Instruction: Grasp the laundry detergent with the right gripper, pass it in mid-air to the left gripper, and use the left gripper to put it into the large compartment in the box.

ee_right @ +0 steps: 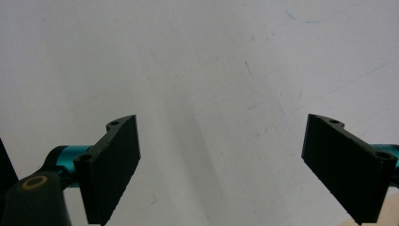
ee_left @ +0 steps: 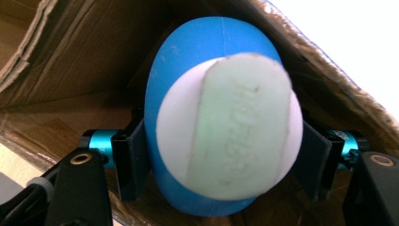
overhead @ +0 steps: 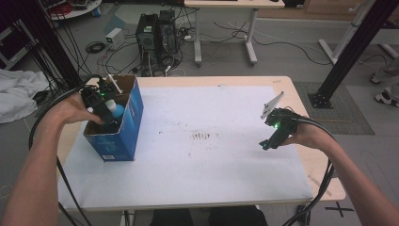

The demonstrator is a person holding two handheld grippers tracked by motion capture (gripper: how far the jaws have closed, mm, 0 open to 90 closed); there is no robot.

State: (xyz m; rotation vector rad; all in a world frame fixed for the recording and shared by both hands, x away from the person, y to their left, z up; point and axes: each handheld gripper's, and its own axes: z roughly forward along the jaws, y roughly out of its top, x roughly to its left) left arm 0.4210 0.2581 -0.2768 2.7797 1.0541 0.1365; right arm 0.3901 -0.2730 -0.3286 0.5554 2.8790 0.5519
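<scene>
Left gripper (ee_left: 221,155) inside the open cardboard box (overhead: 128,123), its 2 jaws clamped on a blue bottle (ee_left: 197,61) between them; right gripper (ee_right: 221,155), well right of the box, jaws apart.

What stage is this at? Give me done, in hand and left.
Done: none that shows; the white table sheet holds no other item. In hand: the left gripper is shut on the blue bottle, inside the blue cardboard box. Left: whether it is going in or coming out cannot be told. The right gripper waits open over the sheet.
</scene>
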